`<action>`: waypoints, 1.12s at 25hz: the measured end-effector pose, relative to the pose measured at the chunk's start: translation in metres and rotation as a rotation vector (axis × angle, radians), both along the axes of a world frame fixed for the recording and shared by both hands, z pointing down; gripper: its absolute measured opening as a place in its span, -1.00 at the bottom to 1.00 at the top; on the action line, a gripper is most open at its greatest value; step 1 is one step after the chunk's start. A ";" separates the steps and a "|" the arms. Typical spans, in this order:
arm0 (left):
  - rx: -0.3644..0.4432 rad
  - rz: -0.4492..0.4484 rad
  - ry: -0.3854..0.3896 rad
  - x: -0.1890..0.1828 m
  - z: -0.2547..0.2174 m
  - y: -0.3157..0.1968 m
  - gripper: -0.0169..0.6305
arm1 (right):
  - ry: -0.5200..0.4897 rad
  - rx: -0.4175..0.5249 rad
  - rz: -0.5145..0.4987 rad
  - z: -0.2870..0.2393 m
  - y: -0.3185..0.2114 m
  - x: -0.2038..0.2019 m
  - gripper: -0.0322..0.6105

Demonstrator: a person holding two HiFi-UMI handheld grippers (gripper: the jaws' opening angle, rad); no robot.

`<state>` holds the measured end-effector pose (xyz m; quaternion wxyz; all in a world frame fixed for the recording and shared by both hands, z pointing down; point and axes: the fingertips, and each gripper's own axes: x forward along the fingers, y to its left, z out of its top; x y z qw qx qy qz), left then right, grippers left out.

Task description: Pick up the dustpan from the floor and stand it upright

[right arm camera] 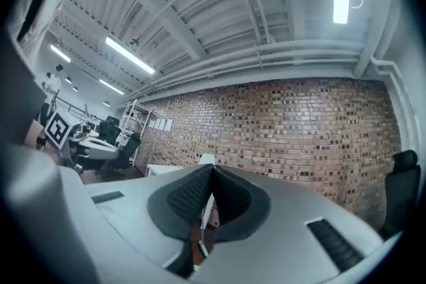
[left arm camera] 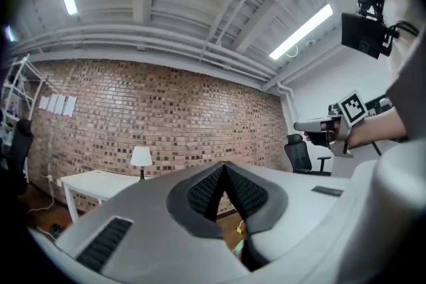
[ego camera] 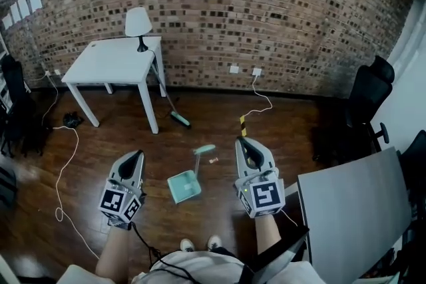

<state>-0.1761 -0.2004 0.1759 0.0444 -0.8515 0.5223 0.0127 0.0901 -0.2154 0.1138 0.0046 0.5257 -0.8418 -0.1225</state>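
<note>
The wooden floor (ego camera: 219,123) carries a teal dustpan (ego camera: 184,185) with a small scrap (ego camera: 213,160) just beside its handle. A white table (ego camera: 113,63) stands by the brick wall, a brush (ego camera: 180,118) near its leg. A white cable (ego camera: 66,163) trails across the boards at left.
</note>
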 end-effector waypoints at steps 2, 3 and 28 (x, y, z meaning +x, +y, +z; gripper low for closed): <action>0.016 -0.017 -0.014 0.007 -0.007 -0.001 -0.91 | 0.033 -0.009 -0.001 0.008 0.002 0.002 -0.95; 0.024 -0.025 -0.021 0.010 -0.009 0.000 -0.91 | 0.037 -0.015 -0.009 0.012 0.004 0.002 -0.95; 0.031 0.034 -0.156 0.029 -0.003 0.022 -0.91 | 0.017 -0.085 -0.012 0.026 0.026 -0.023 -0.95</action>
